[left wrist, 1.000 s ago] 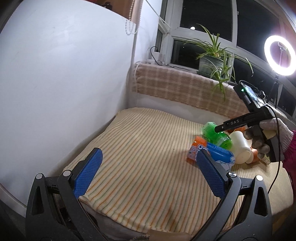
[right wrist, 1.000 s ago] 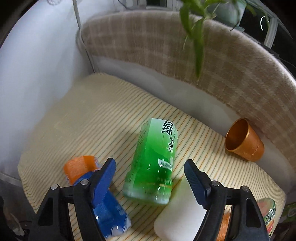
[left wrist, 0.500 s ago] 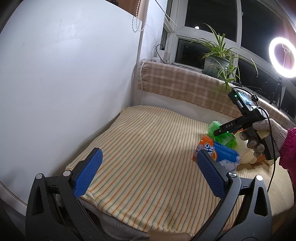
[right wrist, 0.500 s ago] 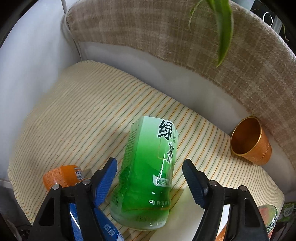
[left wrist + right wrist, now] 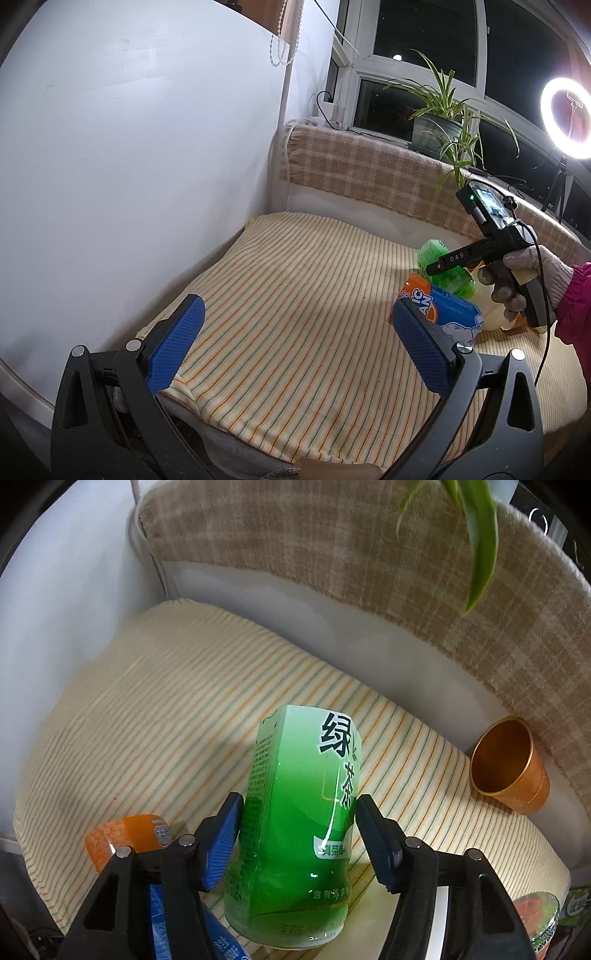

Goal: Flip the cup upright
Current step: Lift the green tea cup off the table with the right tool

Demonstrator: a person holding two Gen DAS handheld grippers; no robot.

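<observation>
A green translucent cup (image 5: 303, 834) with a green-tea label lies on its side on the striped cushion (image 5: 155, 716), base toward the right wrist camera. My right gripper (image 5: 297, 805) has its blue pads pressed against both sides of that cup, shut on it. In the left wrist view the green cup (image 5: 432, 251) shows behind the right gripper (image 5: 430, 267), held by a gloved hand (image 5: 517, 273). A copper-coloured cup (image 5: 513, 771) lies on its side by the backrest, apart from both grippers. My left gripper (image 5: 295, 350) hangs open over the cushion's near left part, holding nothing.
An orange and blue bottle (image 5: 436, 310) and a white bottle (image 5: 491, 317) lie beside the green cup. A lidded tub (image 5: 535, 923) sits at the far right. A plaid backrest (image 5: 369, 173), white wall (image 5: 129, 147), potted plant (image 5: 439, 122) and ring light (image 5: 569, 114) surround the cushion.
My right gripper moved in on the green cup and its fingers narrowed until they touched both sides. The left gripper's view tilted up slightly; it stayed open.
</observation>
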